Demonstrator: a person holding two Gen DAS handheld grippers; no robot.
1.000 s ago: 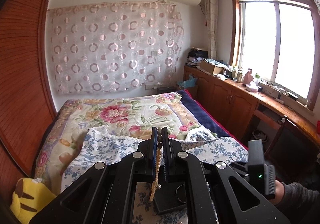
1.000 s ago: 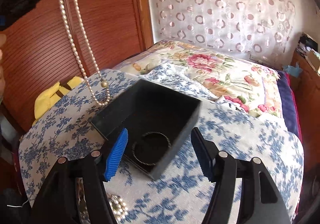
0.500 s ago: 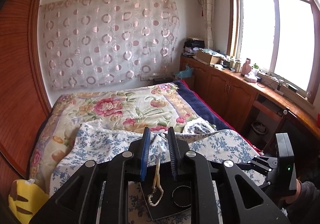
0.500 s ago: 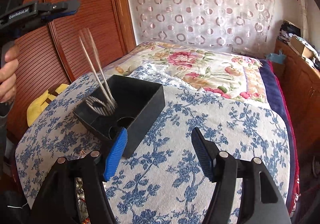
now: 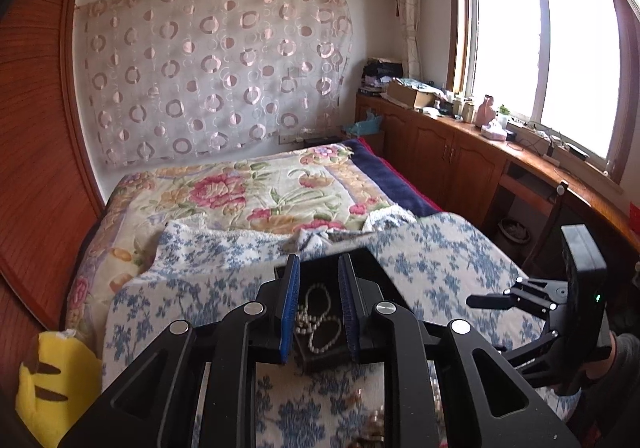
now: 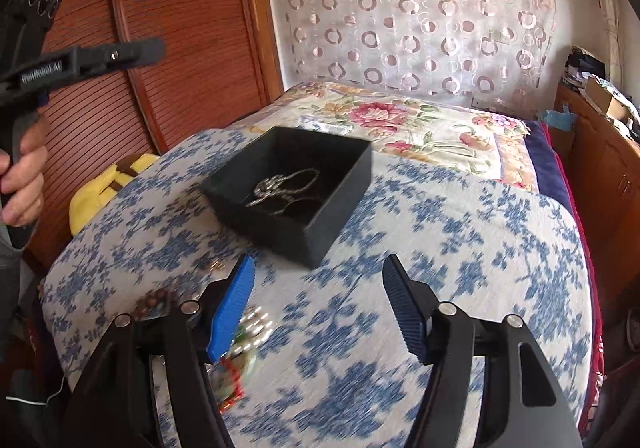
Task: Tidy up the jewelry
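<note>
A black box (image 6: 296, 226) stands on the blue-flowered cloth (image 6: 460, 248). A pearl necklace (image 6: 280, 184) lies coiled inside it beside a thin dark bangle (image 6: 306, 203). In the left wrist view the necklace (image 5: 316, 322) shows in the box (image 5: 370, 262) below my left gripper (image 5: 319, 268), whose jaws are opening with nothing between the pads. From the right wrist view, the left gripper (image 6: 154, 48) hovers high at the left. My right gripper (image 6: 319, 268) is open and empty, just short of the box. Loose bead pieces (image 6: 256, 324) and a brown bead bracelet (image 6: 154, 298) lie by its left finger.
A yellow plush toy (image 5: 52, 380) sits at the bed's left edge against the wooden wardrobe (image 6: 172, 28). A floral quilt (image 5: 248, 192) covers the far half of the bed. Wooden cabinets (image 5: 452, 160) run along the right under the window.
The left gripper opened and let the pearl necklace drop into the box, then sank toward it. The right gripper drew back, leaving the box farther off.
</note>
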